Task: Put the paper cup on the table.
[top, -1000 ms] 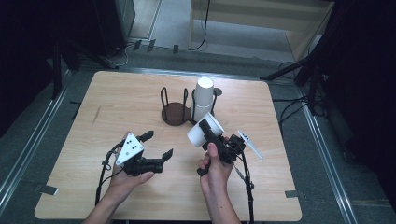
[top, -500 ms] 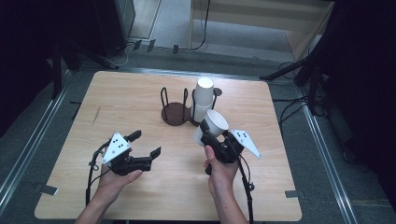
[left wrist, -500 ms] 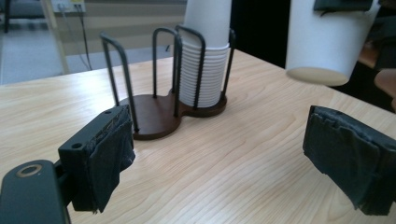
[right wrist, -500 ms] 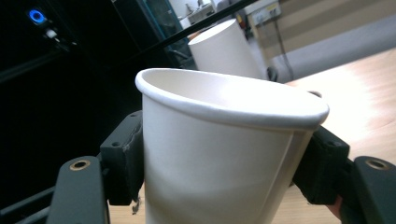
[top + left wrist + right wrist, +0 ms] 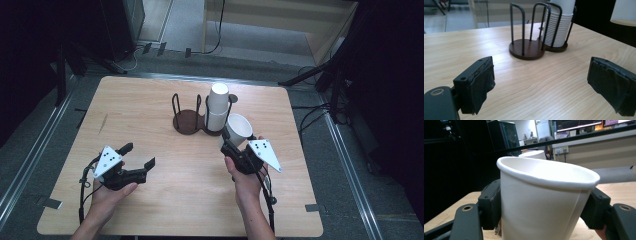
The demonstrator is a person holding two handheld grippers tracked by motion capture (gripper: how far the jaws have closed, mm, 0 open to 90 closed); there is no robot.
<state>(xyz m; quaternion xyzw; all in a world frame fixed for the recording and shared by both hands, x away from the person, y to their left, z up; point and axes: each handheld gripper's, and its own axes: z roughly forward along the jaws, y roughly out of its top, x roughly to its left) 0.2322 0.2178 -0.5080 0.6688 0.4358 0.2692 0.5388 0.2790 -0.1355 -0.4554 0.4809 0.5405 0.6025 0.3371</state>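
A: Where is the white paper cup [image 5: 239, 128] right now?

B: Clamped between the jaws of the right gripper [image 5: 231, 146], mouth up and tilted a little, held above the light wooden counter [image 5: 150, 105] just beside the rack, toward the counter's right edge. In the right gripper view the black pads press on both sides of the cup [image 5: 544, 202].

A: And the rack?

B: The dark wire cup holder on its brown double round base [image 5: 189, 122] sits in the far middle of the counter, nearer the far edge than the near one. Its right-hand bay holds the stack of white paper cups [image 5: 218, 107]; its left-hand bay stands bare. The left gripper view shows the same: the stack [image 5: 559, 27] inside the wire loops, the base [image 5: 529, 50] flat on the wood.

A: What about the other hand?

B: The left gripper [image 5: 139, 161] is over the near left part of the counter, well apart from the rack. Its jaws stand wide apart and have just been opening further, with nothing between them but bare wood.

A: Room to move?

B: Open wood lies between the two grippers and across the left half up to the far left corner. The right gripper is closer to the right edge, with the rack just ahead of it.
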